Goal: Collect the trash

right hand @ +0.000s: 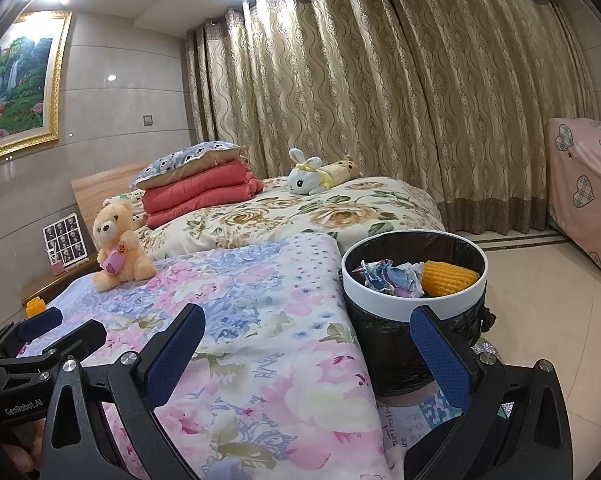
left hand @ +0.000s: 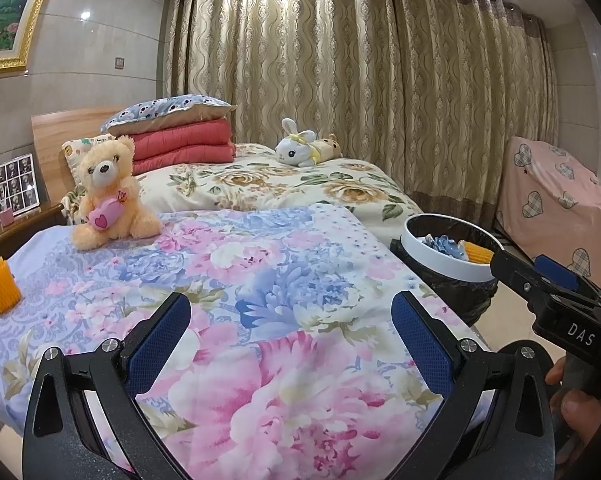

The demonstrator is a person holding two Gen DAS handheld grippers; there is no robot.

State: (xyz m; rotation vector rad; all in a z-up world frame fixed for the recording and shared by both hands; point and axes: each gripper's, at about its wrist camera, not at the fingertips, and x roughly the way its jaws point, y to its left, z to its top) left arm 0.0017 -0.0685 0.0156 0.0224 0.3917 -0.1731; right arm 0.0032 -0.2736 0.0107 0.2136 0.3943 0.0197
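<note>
A white-rimmed trash bin (right hand: 414, 304) with a black liner stands on the floor beside the bed; it also shows in the left wrist view (left hand: 440, 258). Inside lie crumpled paper (right hand: 384, 278) and an orange foam net (right hand: 448, 278). Another orange foam net (left hand: 0, 286) stands on the floral quilt at the far left; it shows small in the right wrist view (right hand: 35, 306). My left gripper (left hand: 290, 324) is open and empty above the quilt. My right gripper (right hand: 308, 340) is open and empty, over the quilt's edge and in front of the bin.
A tan teddy bear (left hand: 108, 196) sits on the quilt. Folded red blankets (left hand: 184, 146), a pillow and a plush rabbit (left hand: 298, 148) lie further back. Curtains hang behind. A pink-covered piece of furniture (right hand: 584, 184) stands at right. Printed paper (right hand: 416, 420) lies on the floor by the bin.
</note>
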